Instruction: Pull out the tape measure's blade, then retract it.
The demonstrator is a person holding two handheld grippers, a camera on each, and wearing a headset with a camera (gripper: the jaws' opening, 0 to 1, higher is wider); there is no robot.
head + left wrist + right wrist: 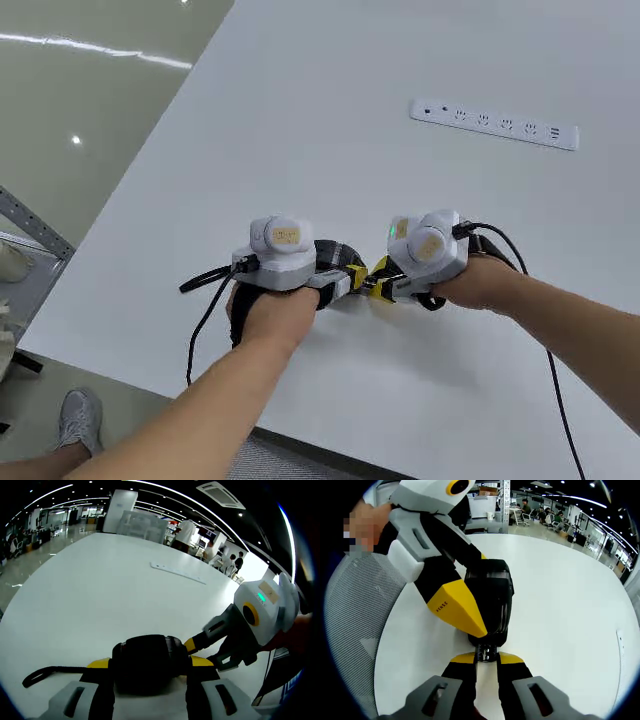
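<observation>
White tabletop [350,90], open office behind. Near its near edge the tape measure [492,600] sits clamped in left claw [150,666]; right claw [486,659] pinches blade tip [484,652] at case mouth. Pull straight, level, keeping case steady.

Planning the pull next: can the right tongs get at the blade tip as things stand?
Likely yes: the right tongs sit at the tape measure's mouth, seemingly closed on the blade tip; left tongs grip its body.

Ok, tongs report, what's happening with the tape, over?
Left tongs shut on tape. Right tongs shut on blade tip, blade barely out. Power strip far back, not in the way.
</observation>
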